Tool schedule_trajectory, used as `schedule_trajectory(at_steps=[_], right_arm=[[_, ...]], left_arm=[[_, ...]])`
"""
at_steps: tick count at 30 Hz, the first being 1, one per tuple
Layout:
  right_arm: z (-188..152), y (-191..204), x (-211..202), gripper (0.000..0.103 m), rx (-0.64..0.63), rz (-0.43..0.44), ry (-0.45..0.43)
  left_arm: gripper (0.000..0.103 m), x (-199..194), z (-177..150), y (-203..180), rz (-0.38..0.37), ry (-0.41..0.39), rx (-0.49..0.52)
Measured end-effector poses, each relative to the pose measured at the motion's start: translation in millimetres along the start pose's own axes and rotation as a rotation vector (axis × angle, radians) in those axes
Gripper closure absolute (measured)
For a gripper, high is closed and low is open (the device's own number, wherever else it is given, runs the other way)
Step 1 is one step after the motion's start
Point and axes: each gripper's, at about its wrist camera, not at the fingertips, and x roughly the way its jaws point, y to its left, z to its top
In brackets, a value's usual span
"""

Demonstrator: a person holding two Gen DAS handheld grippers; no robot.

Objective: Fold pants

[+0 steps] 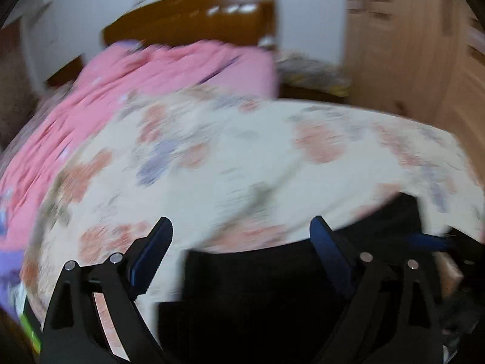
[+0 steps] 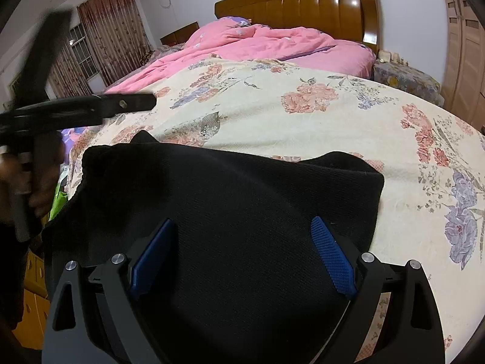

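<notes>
The black pants (image 2: 230, 206) lie folded on the floral bedspread (image 2: 303, 115) at the near edge of the bed. My right gripper (image 2: 242, 227) is open, its blue pads spread wide just above the pants with nothing between them. My left gripper (image 1: 239, 227) is open too, over the near left end of the pants (image 1: 272, 288); this view is blurred by motion. The left gripper also shows in the right wrist view (image 2: 133, 101), raised at the left above the bed, held by a hand.
A pink quilt (image 2: 257, 42) is bunched at the far end of the bed in front of a wooden headboard (image 2: 303, 3). A wooden wardrobe (image 2: 463, 54) stands at the right. Curtained windows (image 2: 112, 27) are at the left.
</notes>
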Motion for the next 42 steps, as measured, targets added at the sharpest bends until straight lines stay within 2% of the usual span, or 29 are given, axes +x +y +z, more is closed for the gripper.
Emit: schedule_trajectory(at_steps=[2, 3, 4, 5, 6, 7, 8, 10, 13, 15, 18, 19, 20, 22, 24, 26, 28, 34, 36, 37, 38, 39, 40, 41, 42], right_arm=[[0, 0, 0, 0.015, 0.000, 0.000, 0.000], [0, 0, 0, 0.015, 0.000, 0.000, 0.001], [0, -1, 0, 0.015, 0.000, 0.001, 0.002], [0, -1, -1, 0.015, -0.001, 0.003, 0.007], [1, -1, -1, 0.015, -0.005, 0.003, 0.012], [1, -1, -2, 0.015, -0.005, 0.002, 0.015], [2, -1, -3, 0.015, -0.002, 0.001, 0.019], [5, 0, -7, 0.015, 0.000, -0.003, 0.030], [18, 2, -22, 0.015, 0.000, -0.025, -0.024], [33, 10, -22, 0.015, -0.041, -0.064, -0.053], [46, 30, 2, 0.015, -0.144, -0.146, -0.008], [47, 34, 16, 0.015, -0.175, -0.178, 0.032], [47, 34, 27, 0.014, -0.186, -0.197, 0.060], [48, 24, 37, 0.011, -0.156, -0.188, 0.063], [49, 15, 36, 0.011, -0.113, -0.164, 0.061], [45, 9, 37, 0.011, -0.086, -0.149, 0.046], [44, 4, 39, 0.011, -0.059, -0.127, 0.043], [43, -2, 34, 0.013, -0.021, -0.093, 0.015], [41, 1, 19, 0.013, -0.009, -0.150, -0.024], [38, 7, 1, 0.011, 0.007, -0.220, -0.047], [35, 11, -12, 0.011, 0.025, -0.240, -0.059], [30, 18, -29, 0.010, 0.034, -0.227, -0.076], [21, 33, -53, 0.007, 0.019, -0.189, -0.113], [13, 44, -68, 0.006, -0.011, -0.176, -0.138], [4, 57, -81, 0.006, -0.051, -0.173, -0.157]], left_arm=[[0.005, 6, 2, -35, 0.004, -0.005, 0.125], [0.005, 20, 0, -52, 0.023, 0.023, 0.182], [0.005, 33, -2, -59, 0.036, 0.050, 0.213], [0.003, 55, -7, -64, 0.090, 0.087, 0.246], [0.003, 66, -9, -62, 0.119, 0.106, 0.241], [0.004, 78, -5, -46, 0.060, 0.156, 0.149], [0.005, 76, 0, -29, 0.045, 0.160, 0.057], [0.007, 59, 3, -7, 0.087, 0.095, -0.018], [0.002, 8, -4, 18, 0.035, -0.012, -0.082], [0.001, -15, -19, 28, 0.033, -0.050, -0.106], [0.001, -2, -41, 27, 0.054, 0.053, -0.085], [0.001, 11, -49, 27, 0.094, 0.098, -0.074], [0.001, 24, -54, 34, 0.066, 0.138, -0.103], [0.001, 24, -57, 46, 0.002, 0.144, -0.187], [0.001, 27, -58, 53, 0.019, 0.132, -0.208], [0.001, 38, -61, 65, -0.050, 0.165, -0.261], [0.001, 39, -64, 69, -0.073, 0.157, -0.284], [0.001, 35, -64, 61, -0.046, 0.138, -0.264], [0.001, 31, -63, 64, -0.054, 0.119, -0.272], [0.001, 22, -64, 67, -0.026, 0.090, -0.287], [0.002, 6, -66, 69, 0.045, 0.040, -0.284], [0.002, -10, -68, 68, 0.100, -0.014, -0.269], [0.002, -39, -75, 66, 0.150, -0.103, -0.243], [0.002, -66, -84, 63, 0.165, -0.169, -0.222], [0.002, -82, -90, 62, 0.163, -0.199, -0.213]])
